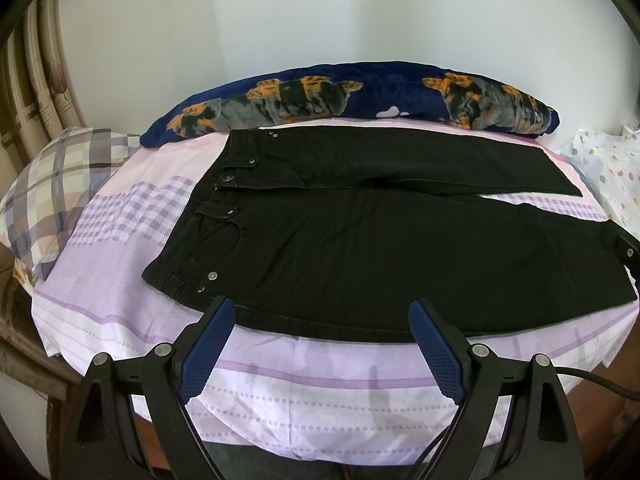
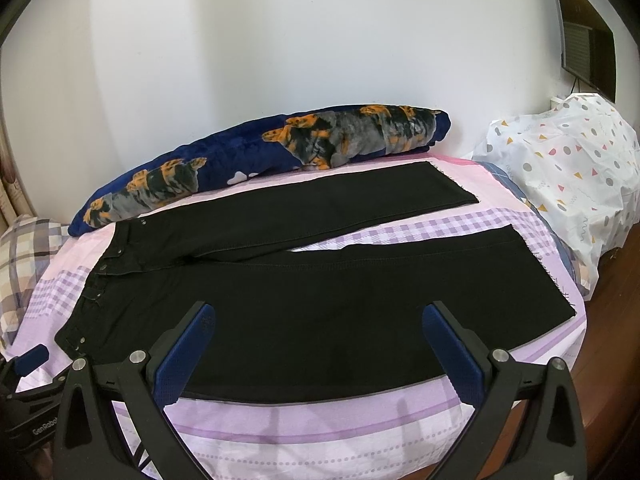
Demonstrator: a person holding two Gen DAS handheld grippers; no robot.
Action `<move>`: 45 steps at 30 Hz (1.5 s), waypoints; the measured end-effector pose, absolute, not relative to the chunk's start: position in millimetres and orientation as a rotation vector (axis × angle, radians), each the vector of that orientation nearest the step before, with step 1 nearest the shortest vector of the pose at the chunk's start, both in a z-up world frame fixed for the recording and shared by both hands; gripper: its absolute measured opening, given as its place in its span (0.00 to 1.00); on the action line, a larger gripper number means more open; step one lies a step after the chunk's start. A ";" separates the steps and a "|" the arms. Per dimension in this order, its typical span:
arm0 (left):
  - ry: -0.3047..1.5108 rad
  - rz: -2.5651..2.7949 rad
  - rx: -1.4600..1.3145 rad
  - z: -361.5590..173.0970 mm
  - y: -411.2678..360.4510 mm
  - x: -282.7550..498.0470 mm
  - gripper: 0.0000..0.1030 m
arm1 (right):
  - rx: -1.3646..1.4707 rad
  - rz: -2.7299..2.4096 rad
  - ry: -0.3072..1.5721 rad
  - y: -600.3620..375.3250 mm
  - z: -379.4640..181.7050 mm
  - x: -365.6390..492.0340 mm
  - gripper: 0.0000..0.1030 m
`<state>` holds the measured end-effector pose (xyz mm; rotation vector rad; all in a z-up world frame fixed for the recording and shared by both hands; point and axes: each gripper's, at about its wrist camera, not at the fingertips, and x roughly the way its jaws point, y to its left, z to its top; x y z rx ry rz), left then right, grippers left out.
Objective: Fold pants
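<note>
Black pants (image 1: 360,248) lie flat on the bed, waistband to the left, both legs spread apart to the right. They also show in the right wrist view (image 2: 320,300). My left gripper (image 1: 322,308) is open and empty, held just over the near edge of the pants below the hip. My right gripper (image 2: 318,312) is open and empty, held over the near leg's lower edge. The right gripper's side shows at the right edge of the left wrist view (image 1: 626,250), and the left gripper's side at the left edge of the right wrist view (image 2: 28,360).
The bed has a pink and purple checked sheet (image 1: 132,216). A rolled navy blanket with orange print (image 1: 320,100) lies along the wall behind the pants. A plaid pillow (image 1: 52,184) sits at the left. A white patterned bag (image 2: 568,168) stands at the right.
</note>
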<state>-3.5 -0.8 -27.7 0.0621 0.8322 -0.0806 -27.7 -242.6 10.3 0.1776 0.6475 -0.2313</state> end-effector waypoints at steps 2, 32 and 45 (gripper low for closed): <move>0.833 -0.080 0.063 -27.6 -1.0 -3.5 0.86 | 0.178 -0.230 0.646 -242.7 10.4 -27.9 1.00; 0.890 -0.083 -0.009 -41.3 43.2 53.6 0.86 | 0.224 -0.196 0.738 -260.4 -11.1 -9.2 1.00; 0.937 -0.167 -0.233 -27.9 139.6 204.8 0.63 | 0.299 -0.020 0.798 -250.7 -14.0 80.5 0.95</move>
